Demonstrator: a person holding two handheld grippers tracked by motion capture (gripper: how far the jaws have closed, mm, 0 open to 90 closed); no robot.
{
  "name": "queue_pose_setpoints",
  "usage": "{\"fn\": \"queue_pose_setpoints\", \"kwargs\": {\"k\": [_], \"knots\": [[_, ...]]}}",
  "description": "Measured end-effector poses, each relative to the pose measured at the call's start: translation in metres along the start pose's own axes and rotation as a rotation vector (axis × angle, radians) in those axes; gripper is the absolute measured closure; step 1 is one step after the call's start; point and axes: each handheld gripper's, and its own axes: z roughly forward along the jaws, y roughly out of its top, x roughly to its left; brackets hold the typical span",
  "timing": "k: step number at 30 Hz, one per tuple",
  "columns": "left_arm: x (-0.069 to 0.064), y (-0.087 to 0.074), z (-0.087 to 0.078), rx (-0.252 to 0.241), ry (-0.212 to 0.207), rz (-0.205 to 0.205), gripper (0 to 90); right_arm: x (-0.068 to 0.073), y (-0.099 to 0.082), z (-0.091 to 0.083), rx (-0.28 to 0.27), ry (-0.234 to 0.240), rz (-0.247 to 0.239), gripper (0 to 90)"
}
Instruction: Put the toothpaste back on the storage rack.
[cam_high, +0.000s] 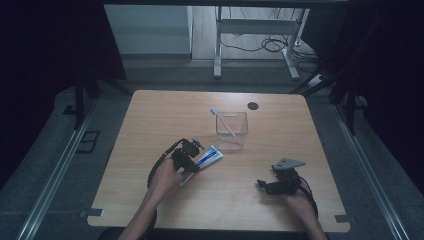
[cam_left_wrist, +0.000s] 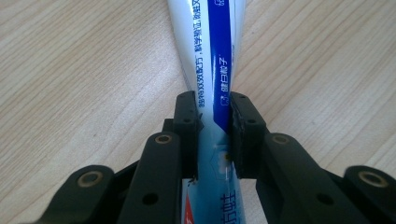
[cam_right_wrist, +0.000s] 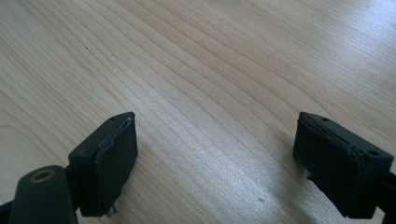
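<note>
Now your left gripper (cam_left_wrist: 212, 114) was clamped on the tube (cam_left_wrist: 212, 51), which lay flat on the table (cam_high: 150, 120) near its middle, a little toward the near edge, just beside the clear cup (cam_high: 232, 131) holding a toothbrush (cam_high: 223, 122). Your right gripper (cam_right_wrist: 215, 154) hung with jaws wide apart over bare wood near the near right corner.

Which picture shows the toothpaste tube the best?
The left gripper view: the toothpaste tube is close up, pinched between the left gripper fingers, its blue stripe and print clear. The high view shows it small and far. The right gripper view shows bare table.
</note>
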Motion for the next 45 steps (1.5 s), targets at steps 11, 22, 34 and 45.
{"fn": "queue_pose_setpoints", "kwargs": {"k": [11, 22, 34, 45], "knots": [[-0.002, -0.005, -0.021, -0.098, -0.055, 0.023, 76.2, 0.0, 0.0, 0.0, 0.0, 0.001, -0.002, 13.6], [-0.006, -0.012, -0.052, -0.197, -0.06, 0.056, 76.3, 0.0, 0.0, 0.0, -0.001, 0.001, -0.003, 13.6], [-0.006, -0.012, -0.075, -0.287, -0.07, 0.075, 76.7, 0.0, 0.0, 0.0, 0.002, 0.002, -0.005, 13.6], [-0.01, 0.001, -0.091, -0.331, -0.063, 0.09, 77.3, 0.0, 0.0, 0.0, 0.002, 0.002, -0.004, 13.6]]}}
